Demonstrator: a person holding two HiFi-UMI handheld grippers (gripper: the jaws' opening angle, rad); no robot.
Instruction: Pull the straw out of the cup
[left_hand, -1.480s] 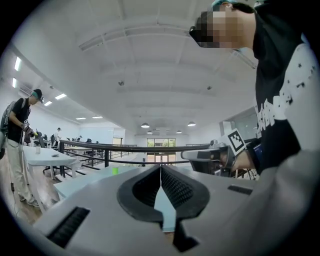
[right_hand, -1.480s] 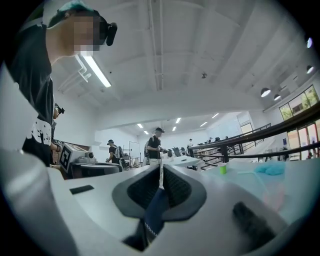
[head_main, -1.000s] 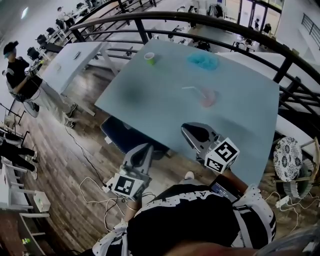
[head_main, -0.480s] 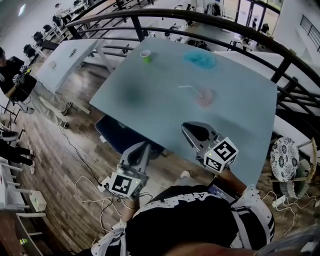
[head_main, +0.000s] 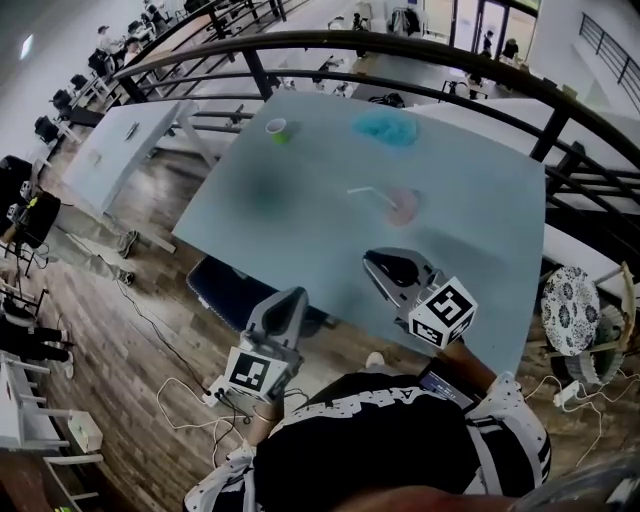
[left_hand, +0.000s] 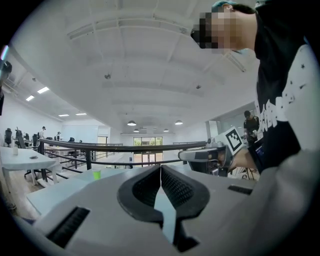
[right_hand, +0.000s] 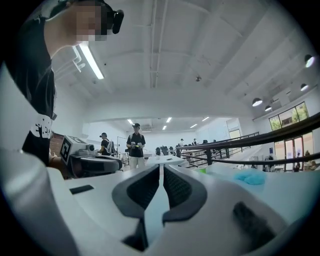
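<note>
Both the left tongs (head_main: 285, 308) and the right tongs (head_main: 392, 268) are hanging clenched and empty low in the frame, well apart from the cup (head_main: 403, 206) on the table (head_main: 300, 230) at centre, its straw (head_main: 362, 190) leaning left. The approach seems pending; next, one pair needs opening around the straw.

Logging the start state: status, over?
Left gripper and right gripper shut, empty. White straw in pink translucent cup, untouched. Nothing blocks the approach.
</note>
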